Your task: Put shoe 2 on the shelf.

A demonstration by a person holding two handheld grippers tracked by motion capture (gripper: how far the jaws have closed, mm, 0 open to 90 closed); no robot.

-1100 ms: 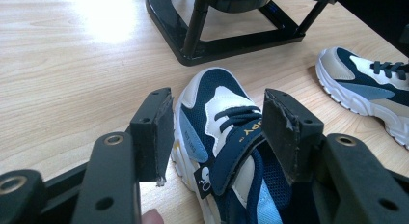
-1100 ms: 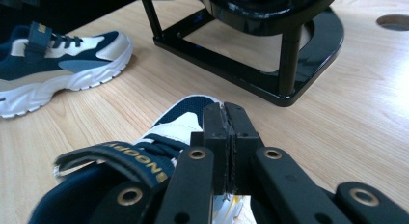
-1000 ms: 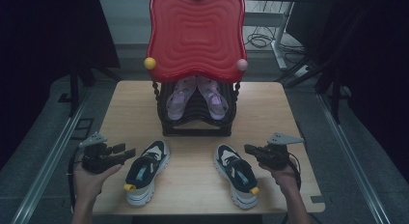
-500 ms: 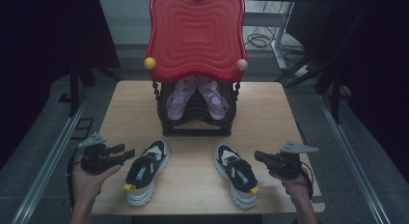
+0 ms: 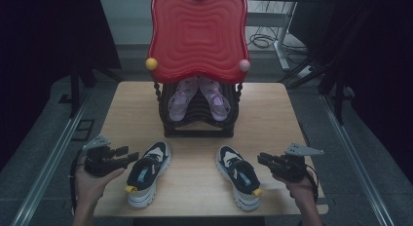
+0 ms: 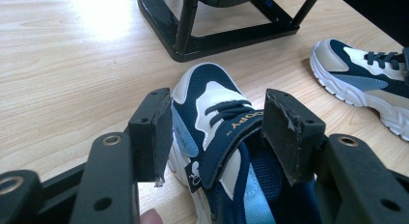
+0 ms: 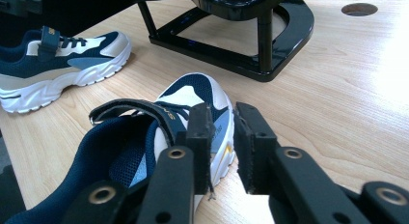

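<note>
Left tool [image 5: 127, 156], at the lower left of the high view, is held with its jaws apart around the strap of the left shoe [image 5: 146, 172], without pressing it. Right tool [image 5: 263, 159], at the lower right, has its jaws a little apart, just opened, with nothing between them; the right shoe [image 5: 238, 176] lies just beside it. Both shoes rest on the tabletop [image 5: 195, 153]. Behind them, at the centre, a black rack [image 5: 197, 128] is seen with pink shoes [image 5: 197, 97] under a red tray [image 5: 197, 36].
</note>
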